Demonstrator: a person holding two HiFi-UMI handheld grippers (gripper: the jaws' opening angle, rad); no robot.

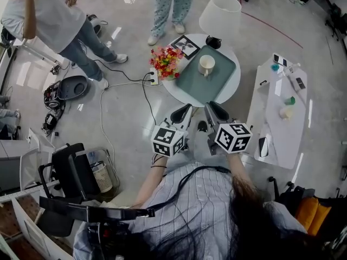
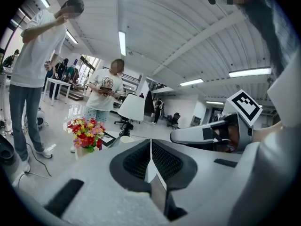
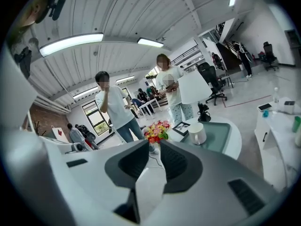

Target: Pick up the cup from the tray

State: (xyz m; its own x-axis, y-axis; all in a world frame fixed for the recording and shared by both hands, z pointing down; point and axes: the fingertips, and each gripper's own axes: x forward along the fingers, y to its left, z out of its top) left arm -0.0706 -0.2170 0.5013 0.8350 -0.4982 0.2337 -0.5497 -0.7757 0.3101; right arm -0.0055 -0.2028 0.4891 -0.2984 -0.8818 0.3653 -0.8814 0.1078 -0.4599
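A cream cup [image 1: 206, 65] stands upright on a green tray [image 1: 219, 75] on a round white table [image 1: 234, 85]. Both grippers are held side by side, short of the table's near edge, pointing toward it. My left gripper [image 1: 183, 111] is shut with nothing in it; its jaws meet in a thin line in the left gripper view [image 2: 150, 142]. My right gripper [image 1: 213, 107] is shut and empty too [image 3: 154, 147]. In the right gripper view the cup [image 3: 196, 133] sits on the tray [image 3: 220, 136], ahead and to the right. Only the cup's rim [image 2: 126, 139] shows over the left jaws.
A flower bunch [image 1: 167, 60], a framed picture [image 1: 186, 46], a white lamp shade [image 1: 219, 14] and a small black object [image 1: 213, 41] share the round table. A white side table [image 1: 282, 129] with small items stands right. Two people [image 1: 54, 20] stand beyond. A cable [image 1: 103, 112] crosses the floor.
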